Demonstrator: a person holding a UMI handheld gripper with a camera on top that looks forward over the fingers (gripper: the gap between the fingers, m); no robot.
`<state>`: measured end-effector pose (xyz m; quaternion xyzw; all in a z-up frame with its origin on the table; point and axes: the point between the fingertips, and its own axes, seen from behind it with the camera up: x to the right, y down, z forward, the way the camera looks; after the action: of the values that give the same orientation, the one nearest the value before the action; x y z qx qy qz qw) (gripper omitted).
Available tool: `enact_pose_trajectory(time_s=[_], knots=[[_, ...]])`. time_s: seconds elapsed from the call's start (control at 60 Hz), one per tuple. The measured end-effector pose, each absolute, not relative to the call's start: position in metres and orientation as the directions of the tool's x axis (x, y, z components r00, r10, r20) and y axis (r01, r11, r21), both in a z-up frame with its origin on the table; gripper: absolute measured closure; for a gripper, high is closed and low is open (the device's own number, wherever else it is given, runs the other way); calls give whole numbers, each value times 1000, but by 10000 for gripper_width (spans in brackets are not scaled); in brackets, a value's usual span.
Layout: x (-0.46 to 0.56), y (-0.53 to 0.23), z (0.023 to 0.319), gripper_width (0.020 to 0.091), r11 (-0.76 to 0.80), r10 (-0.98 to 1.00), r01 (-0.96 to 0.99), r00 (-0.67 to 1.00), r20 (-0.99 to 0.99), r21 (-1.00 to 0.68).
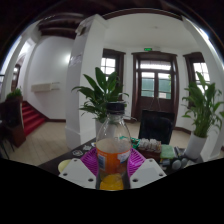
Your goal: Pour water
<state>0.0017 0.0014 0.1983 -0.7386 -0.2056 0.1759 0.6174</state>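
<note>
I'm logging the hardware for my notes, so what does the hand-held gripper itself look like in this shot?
Only the front of the hand-held gripper shows. Its two fingers are pale, whitish and blocky with angular outer edges. Each carries a magenta pad on its inner face. No cables, markings, hand or sleeve are visible.

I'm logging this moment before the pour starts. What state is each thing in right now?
bottle: upright, cap on, orange liquid in its lower part, between the fingers.
gripper: fingers close about the bottle; whether they press on it cannot be told.
double door: closed.
potted plant: upright, behind the bottle.
</note>
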Motion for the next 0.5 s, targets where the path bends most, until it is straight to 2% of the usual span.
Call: enact_pose_trajectory(time_s=[0.183,0.383,0.5], knots=[[4,5,164,773,-177,495,6,865,-83,-984],[-6,0,121,762,-187,501,66,865,-37,-980],[-6,-4,126,770,-124,482,66,876,-2,-990]])
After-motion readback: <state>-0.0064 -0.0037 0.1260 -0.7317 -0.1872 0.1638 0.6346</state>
